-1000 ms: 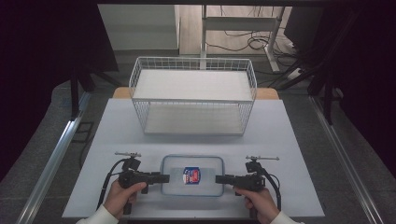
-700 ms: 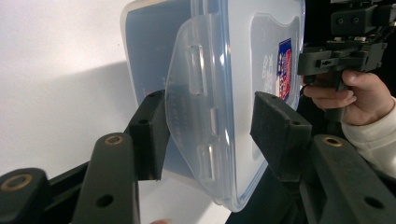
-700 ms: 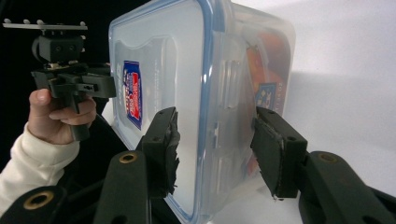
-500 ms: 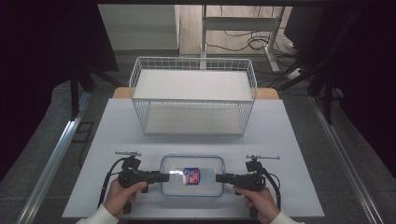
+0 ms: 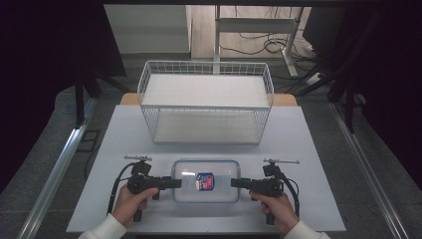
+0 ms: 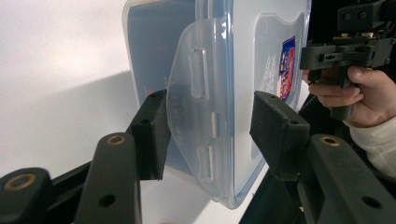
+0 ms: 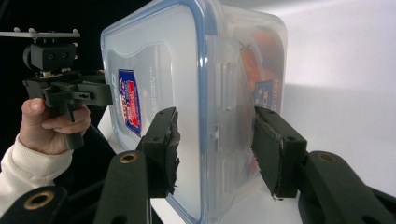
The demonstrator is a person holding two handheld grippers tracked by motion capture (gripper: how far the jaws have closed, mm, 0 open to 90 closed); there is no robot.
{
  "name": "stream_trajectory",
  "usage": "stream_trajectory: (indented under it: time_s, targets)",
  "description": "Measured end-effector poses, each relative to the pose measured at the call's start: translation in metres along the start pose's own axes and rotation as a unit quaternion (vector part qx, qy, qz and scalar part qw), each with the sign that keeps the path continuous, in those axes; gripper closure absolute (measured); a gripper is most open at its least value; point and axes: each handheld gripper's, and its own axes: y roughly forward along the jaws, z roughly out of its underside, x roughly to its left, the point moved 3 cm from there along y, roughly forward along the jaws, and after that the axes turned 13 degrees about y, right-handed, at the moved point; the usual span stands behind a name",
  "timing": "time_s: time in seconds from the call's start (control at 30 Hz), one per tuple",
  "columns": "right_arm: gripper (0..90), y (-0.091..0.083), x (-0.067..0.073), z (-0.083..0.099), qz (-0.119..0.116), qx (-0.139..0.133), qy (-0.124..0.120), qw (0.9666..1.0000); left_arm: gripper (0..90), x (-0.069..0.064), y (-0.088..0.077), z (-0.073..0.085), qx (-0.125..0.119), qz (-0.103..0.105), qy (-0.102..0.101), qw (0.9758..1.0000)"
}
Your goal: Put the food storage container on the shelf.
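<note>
Straddling the short ends of the lidded plastic container [image 5: 205, 180], the left claw [image 5: 175, 182] and right claw [image 5: 235, 183] face each other along its long axis near the bench's [image 5: 298, 144] front edge. Both have just been closing. The claw views show each end's latch flap between the pads, seemingly untouched yet, so released. A wire basket [image 5: 206, 102] stands behind.

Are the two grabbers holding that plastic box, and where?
Not clearly. Each hand-held gripper, left and right, has its jaws around an end latch flap of the plastic box; a firm pinch cannot be told.
</note>
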Motion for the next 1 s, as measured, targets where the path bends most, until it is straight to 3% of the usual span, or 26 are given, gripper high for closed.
stream_trajectory:
  time_s: [0.43,0.63,1.0]
  targets:
    - [52.1,0.005,0.004,-0.035,-0.008,-0.019,-0.021,0.9996,49.2,0.015,-0.001,-0.030,-0.023,-0.005,0.009,0.9997]
    - [52.1,0.010,0.007,-0.051,-0.010,-0.020,-0.045,0.9988,49.5,0.023,-0.003,-0.038,-0.035,-0.009,0.012,0.9993]
    - [52.1,0.017,0.008,-0.070,-0.009,-0.028,-0.062,0.9977,49.6,0.037,-0.001,-0.051,-0.044,-0.010,0.022,0.9987]
